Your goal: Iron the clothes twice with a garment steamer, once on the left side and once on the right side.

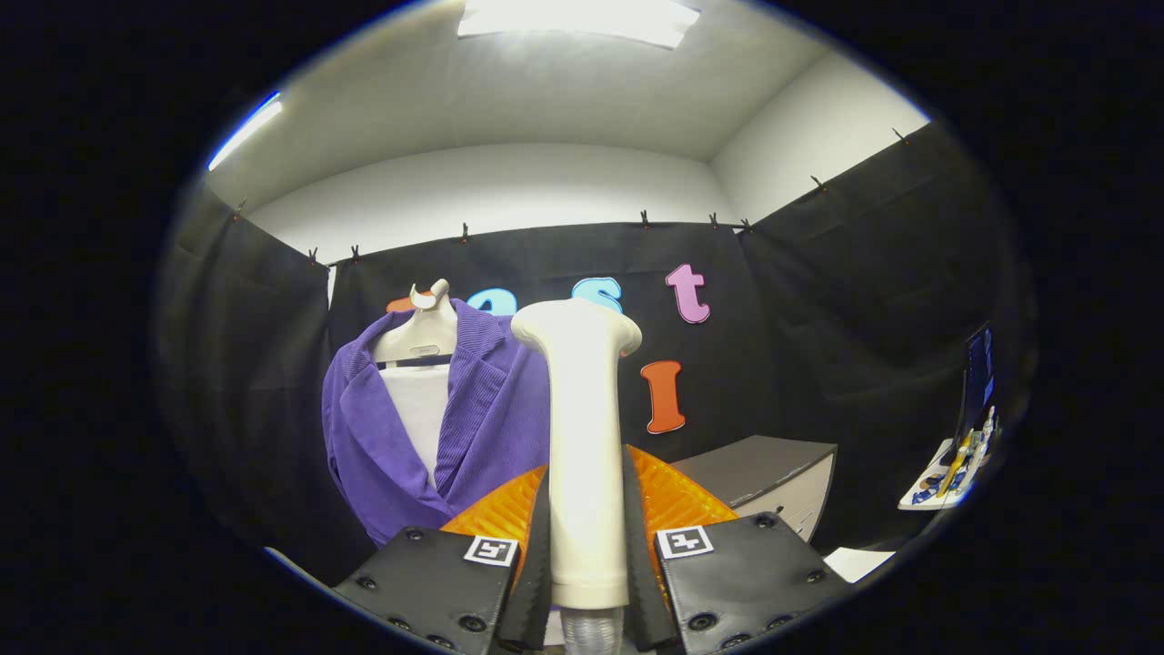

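purple corduroy jacket [473,409] hangs on a mannequin hanger [420,332], left of the fingers, looks untouched so far | gripper [587,555] clamped on the white garment steamer [582,428], handle upright between both fingers, head not near the fabric | guessing both passes left | grey cabinet [773,473] off right

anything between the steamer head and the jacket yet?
Nothing in the gripper view. The steamer, clamped between the gripper fingers, stands upright with its head just beside the purple jacket on the hanger, overlapping its edge.
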A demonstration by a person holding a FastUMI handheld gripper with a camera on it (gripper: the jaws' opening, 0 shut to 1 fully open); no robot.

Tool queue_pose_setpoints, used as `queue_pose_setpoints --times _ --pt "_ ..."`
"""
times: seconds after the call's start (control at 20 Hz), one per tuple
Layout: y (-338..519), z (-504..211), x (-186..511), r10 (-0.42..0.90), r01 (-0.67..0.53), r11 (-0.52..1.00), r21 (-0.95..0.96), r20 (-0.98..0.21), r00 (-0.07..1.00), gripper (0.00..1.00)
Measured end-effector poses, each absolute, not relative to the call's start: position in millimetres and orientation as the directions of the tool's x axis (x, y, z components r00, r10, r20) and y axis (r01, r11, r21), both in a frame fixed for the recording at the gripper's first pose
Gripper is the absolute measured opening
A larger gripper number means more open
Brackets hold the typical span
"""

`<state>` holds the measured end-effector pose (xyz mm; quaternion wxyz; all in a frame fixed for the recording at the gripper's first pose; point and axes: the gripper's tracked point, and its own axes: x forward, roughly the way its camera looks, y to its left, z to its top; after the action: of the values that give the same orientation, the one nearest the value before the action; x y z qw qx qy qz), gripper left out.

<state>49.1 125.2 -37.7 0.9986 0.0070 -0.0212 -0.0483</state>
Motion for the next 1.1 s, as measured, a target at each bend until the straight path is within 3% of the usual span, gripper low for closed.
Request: queue_pose_setpoints --times 0.4,1.1 --pt "155.7 -54.3 40.8 -0.054 0.054 0.998 -0.014 0.04 0.998 0.42" --pt "228.8 -109.3 105.9 0.028 -0.029 0.998 -0.052 -0.03 0.999 0.42"
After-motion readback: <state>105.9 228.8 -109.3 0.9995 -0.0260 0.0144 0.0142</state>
